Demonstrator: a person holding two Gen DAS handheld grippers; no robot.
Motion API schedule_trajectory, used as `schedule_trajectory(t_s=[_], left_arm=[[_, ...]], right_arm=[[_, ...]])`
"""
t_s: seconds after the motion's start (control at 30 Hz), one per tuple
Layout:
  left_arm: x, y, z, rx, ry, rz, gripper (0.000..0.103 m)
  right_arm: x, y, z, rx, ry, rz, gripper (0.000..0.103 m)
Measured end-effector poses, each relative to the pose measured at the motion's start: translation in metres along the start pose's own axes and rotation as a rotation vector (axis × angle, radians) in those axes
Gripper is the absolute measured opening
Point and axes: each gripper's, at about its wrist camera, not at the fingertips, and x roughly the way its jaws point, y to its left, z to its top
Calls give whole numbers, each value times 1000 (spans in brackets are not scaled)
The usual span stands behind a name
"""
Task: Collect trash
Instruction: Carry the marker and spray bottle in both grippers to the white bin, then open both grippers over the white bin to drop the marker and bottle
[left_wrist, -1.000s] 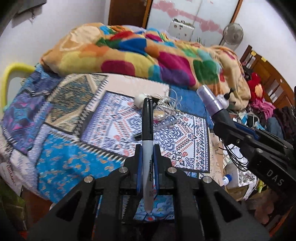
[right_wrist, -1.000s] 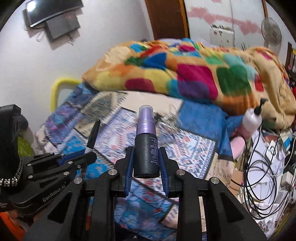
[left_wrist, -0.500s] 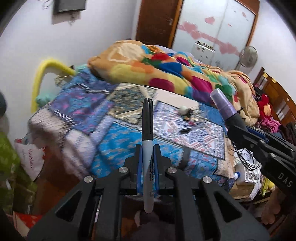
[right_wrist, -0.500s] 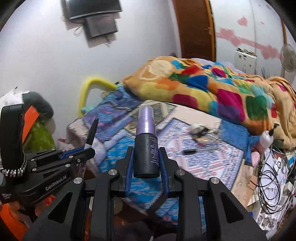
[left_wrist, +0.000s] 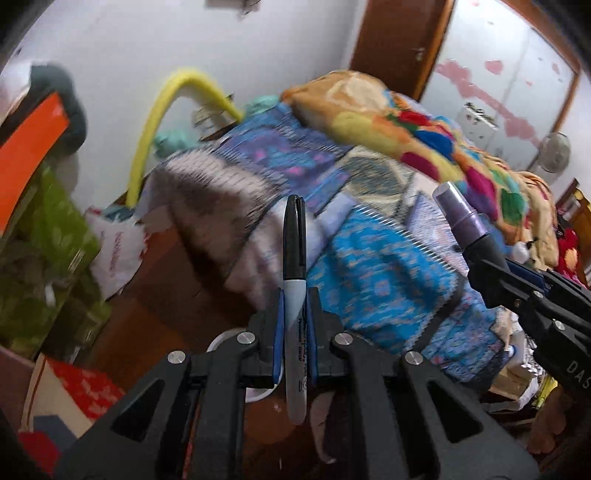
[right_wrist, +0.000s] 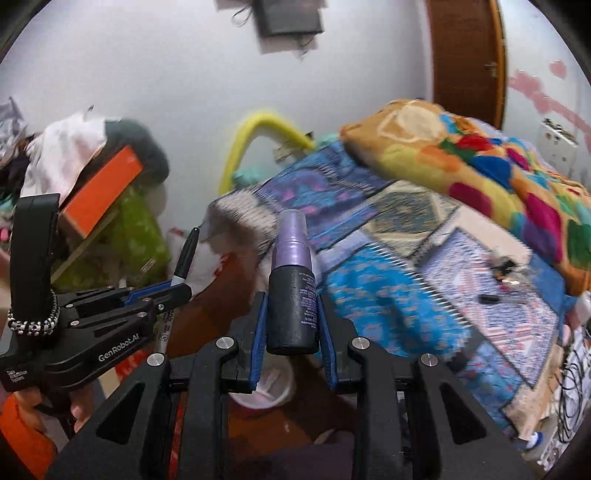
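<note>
**Both grippers loaded, pointing down past the bed's corner**

You've got both grippers angled downward, side by side, and the background is smeared with motion blur. Your left gripper (left_wrist: 294, 328) is clamped on the black marker (left_wrist: 294, 258): the blue pads (left_wrist: 277, 332) pinch its grey barrel on both sides, the capped end stands up past the fingertips and the tail hangs below the jaws toward the camera. In the right wrist view that same gripper (right_wrist: 177, 291) sits to the left, marker tilted up and to the right, with your fingers (right_wrist: 79, 406) showing under its body.

Your right gripper (right_wrist: 291, 325) is closed on the small spray bottle (right_wrist: 292, 295): pads flat against the black body on either side, purple cap upright above the fingertips, base sitting just between the fingers. From the left wrist view the bottle (left_wrist: 458, 218) leans up and left out of that gripper at the right edge.

Ahead of both sets of jaws lies the corner of the bed (left_wrist: 369, 266) with its blue patterned cover, the colourful blanket (right_wrist: 461, 155) heaped further back. More small items (right_wrist: 498, 273) are still lying on the cover, well apart from your fingers. Below the jaws, on the brown floor, a white round container (right_wrist: 266, 387) shows partly behind the fingers; what it is, I can't tell. A yellow curved tube (left_wrist: 162, 110) stands by the white wall
</note>
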Motion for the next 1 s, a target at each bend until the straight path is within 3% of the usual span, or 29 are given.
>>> schedule_trajectory(t_s=[0.3, 0.67, 0.87, 1.0], left_arm=[[68, 76, -35, -130, 168, 60, 10], [157, 109, -78, -189, 399, 95, 10], [181, 114, -79, -214, 454, 89, 10], [191, 113, -78, -176, 499, 153, 11]], right_arm=[[92, 38, -16, -53, 195, 21, 24], [211, 32, -55, 67, 538, 108, 24], [237, 32, -63, 116, 616, 148, 24], [242, 38, -62, 95, 642, 132, 26]])
